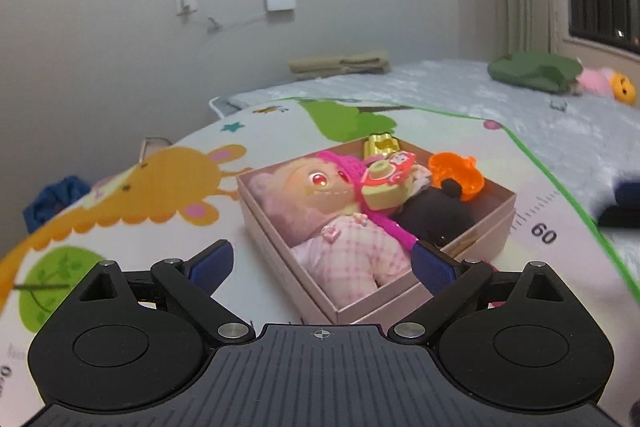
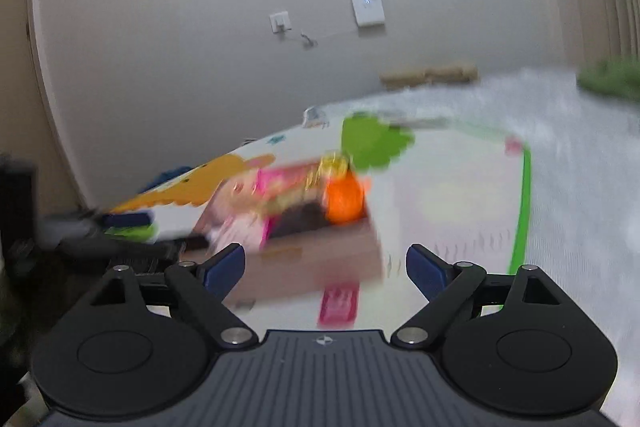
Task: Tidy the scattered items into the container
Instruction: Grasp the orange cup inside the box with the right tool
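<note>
A pale pink cardboard box (image 1: 280, 251) sits on a cartoon play mat. Inside lie a pink plush doll (image 1: 332, 211), a black plush toy (image 1: 436, 215), an orange plastic toy (image 1: 456, 173), a gold toy (image 1: 382, 143) and a cream block with a pink sticker (image 1: 386, 183). My left gripper (image 1: 322, 265) is open just in front of the box, nothing between its blue pads. The right wrist view is motion-blurred: the same box (image 2: 312, 263) lies ahead of my open, empty right gripper (image 2: 324, 267), and a pink flat item (image 2: 338, 307) lies on the mat before it.
The play mat (image 1: 160, 227) lies on a grey bed cover (image 1: 480, 87). A green cloth (image 1: 536, 71) and a pink and orange plush (image 1: 608, 83) rest at the far right. Folded tan towels (image 1: 340, 63) sit by the wall. A blue cloth (image 1: 56, 203) is at left.
</note>
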A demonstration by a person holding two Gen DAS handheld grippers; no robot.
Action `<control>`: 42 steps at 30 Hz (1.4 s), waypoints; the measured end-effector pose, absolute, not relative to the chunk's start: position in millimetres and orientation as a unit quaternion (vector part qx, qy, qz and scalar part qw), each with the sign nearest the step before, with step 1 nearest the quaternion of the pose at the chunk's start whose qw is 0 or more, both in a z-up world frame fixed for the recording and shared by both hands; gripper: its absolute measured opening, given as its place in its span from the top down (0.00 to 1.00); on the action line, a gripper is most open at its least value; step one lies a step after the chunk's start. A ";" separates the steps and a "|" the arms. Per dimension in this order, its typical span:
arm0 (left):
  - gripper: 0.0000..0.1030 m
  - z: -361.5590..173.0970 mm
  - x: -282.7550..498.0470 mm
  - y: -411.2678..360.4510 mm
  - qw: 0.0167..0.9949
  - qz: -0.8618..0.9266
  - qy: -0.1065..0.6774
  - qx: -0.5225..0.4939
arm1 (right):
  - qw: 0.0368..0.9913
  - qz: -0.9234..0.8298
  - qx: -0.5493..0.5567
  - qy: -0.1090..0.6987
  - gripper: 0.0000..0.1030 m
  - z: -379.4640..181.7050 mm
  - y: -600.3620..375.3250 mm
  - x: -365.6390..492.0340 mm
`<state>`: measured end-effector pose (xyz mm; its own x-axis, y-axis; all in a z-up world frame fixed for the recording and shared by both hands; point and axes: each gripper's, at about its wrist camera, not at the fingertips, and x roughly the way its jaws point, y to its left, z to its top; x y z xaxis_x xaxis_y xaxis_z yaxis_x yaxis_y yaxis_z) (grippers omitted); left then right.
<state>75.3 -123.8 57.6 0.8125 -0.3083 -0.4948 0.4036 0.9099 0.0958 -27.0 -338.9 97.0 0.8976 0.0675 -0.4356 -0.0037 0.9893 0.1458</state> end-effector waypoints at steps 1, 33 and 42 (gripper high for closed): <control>0.04 55.7 76.7 -123.0 0.945 -0.190 0.246 0.098 | 0.973 0.010 0.052 0.225 0.16 105.9 -337.2 -15.2; 0.04 39.6 79.7 -111.0 0.934 -0.201 0.291 0.044 | 0.954 0.060 0.002 0.295 0.43 71.8 -340.7 115.3; 0.04 42.1 81.1 -104.6 0.939 -0.191 0.285 0.024 | 0.956 0.036 -0.066 0.282 0.82 63.0 -318.4 116.6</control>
